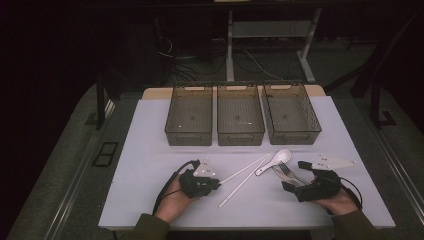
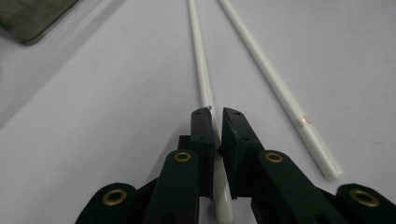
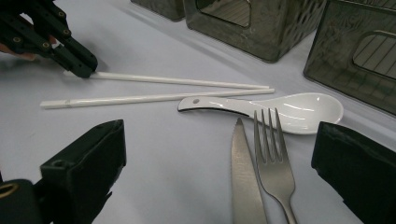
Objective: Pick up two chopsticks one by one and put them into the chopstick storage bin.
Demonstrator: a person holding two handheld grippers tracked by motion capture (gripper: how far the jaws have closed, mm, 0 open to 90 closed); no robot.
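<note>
On table, near edge, left to right:
Left gripper (image 1: pixel 216 184): jaws clamped on near end of one white chopstick (image 2: pixel 201 70), which lies flat on the white table (image 1: pixel 150 150).
Second chopstick (image 1: pixel 240 187): just right of the first, untouched.
Spoon (image 1: pixel 274 160), fork (image 1: pixel 291 172), knife (image 3: pixel 245 182): right of the chopsticks.
Right gripper (image 1: pixel 292 176): jaws wide apart, holding nothing, either side of fork and knife.
Far side: three bins (image 1: pixel 240 117).

Dim lab: white test table (image 1: pixel 150 150), cables (image 1: pixel 210 55) and desk legs (image 1: pixel 230 45) behind.

Dim high view, dark surroundings; close views brighter, foreground perhaps slightly soft.
</note>
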